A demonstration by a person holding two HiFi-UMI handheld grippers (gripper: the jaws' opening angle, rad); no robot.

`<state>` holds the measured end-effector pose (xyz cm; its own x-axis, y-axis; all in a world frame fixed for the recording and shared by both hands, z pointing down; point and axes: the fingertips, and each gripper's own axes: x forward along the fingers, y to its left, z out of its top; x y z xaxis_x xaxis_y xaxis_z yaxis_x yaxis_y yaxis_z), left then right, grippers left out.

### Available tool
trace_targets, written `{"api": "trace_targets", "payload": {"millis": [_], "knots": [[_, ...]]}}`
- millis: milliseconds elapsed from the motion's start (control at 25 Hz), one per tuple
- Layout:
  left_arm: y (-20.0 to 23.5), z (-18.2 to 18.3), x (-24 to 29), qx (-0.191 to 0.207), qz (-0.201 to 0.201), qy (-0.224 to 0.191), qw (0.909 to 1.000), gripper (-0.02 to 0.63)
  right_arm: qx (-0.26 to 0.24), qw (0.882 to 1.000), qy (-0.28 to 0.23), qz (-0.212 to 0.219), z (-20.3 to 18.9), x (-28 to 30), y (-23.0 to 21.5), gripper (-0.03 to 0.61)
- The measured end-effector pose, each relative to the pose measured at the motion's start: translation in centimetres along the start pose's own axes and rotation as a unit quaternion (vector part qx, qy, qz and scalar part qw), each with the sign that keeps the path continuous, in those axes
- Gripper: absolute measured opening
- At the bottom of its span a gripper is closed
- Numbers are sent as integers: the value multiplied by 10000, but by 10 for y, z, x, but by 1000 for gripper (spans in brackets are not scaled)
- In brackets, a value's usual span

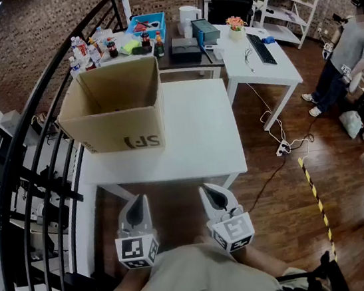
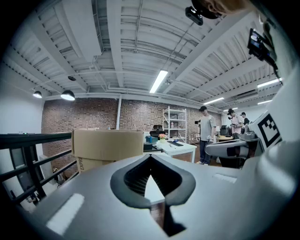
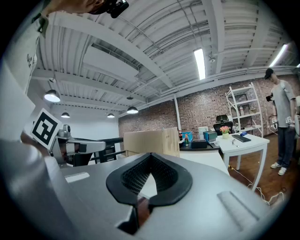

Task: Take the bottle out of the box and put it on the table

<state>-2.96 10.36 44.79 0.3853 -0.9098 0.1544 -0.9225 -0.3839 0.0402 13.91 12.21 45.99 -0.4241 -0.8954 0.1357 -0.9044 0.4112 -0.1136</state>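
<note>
While the bottle cannot be seen, presumably down inside the cardboard box (image 1: pixel 113 111) on the white table (image 1: pixel 201 139), the task looks unstarted: the left gripper (image 1: pixel 137 207) and right gripper (image 1: pixel 213 194) hang near the table's front edge, jaws closed and empty.

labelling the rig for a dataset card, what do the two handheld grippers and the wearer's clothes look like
Both the left gripper and the right gripper are smooth light-grey plastic shells with tapering jaws lined by black ribbed pads. Each carries a white cube printed with black square markers. No cables show. The person wears a pale beige shirt with dark lettering.
</note>
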Motion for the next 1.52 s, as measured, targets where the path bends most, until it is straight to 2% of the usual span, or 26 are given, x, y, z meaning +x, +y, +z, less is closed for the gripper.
{"api": "trace_targets", "payload": {"millis": [200, 440, 680, 880, 1040, 1240, 1400, 1520], "knots": [[23, 21, 36, 109, -46, -148, 9998, 0, -139, 9997, -138, -120, 21, 32, -20, 0], [71, 47, 95, 209, -430, -197, 9987, 0, -597, 9977, -224, -240, 60, 99, -27, 0], [152, 118, 165, 380, -762, -671, 9941, 0, -1126, 9919, -507, -291, 131, 185, -18, 0], [224, 179, 208, 457, -793, -1089, 9898, 0, -1422, 9873, -689, -160, 196, 256, 3, 0], [270, 201, 242, 482, -865, -1042, 9896, 0, -1820, 9826, -378, 68, 223, 315, 21, 0], [308, 216, 290, 467, -675, -1041, 9912, 0, -2022, 9784, 36, 422, 242, 387, 29, 0], [324, 214, 315, 525, -532, -1058, 9916, 0, -2004, 9757, 371, 806, 226, 443, 33, 0], [333, 216, 340, 526, -362, -1028, 9926, 0, -1919, 9718, 895, 1035, 204, 490, 29, 0]]}}
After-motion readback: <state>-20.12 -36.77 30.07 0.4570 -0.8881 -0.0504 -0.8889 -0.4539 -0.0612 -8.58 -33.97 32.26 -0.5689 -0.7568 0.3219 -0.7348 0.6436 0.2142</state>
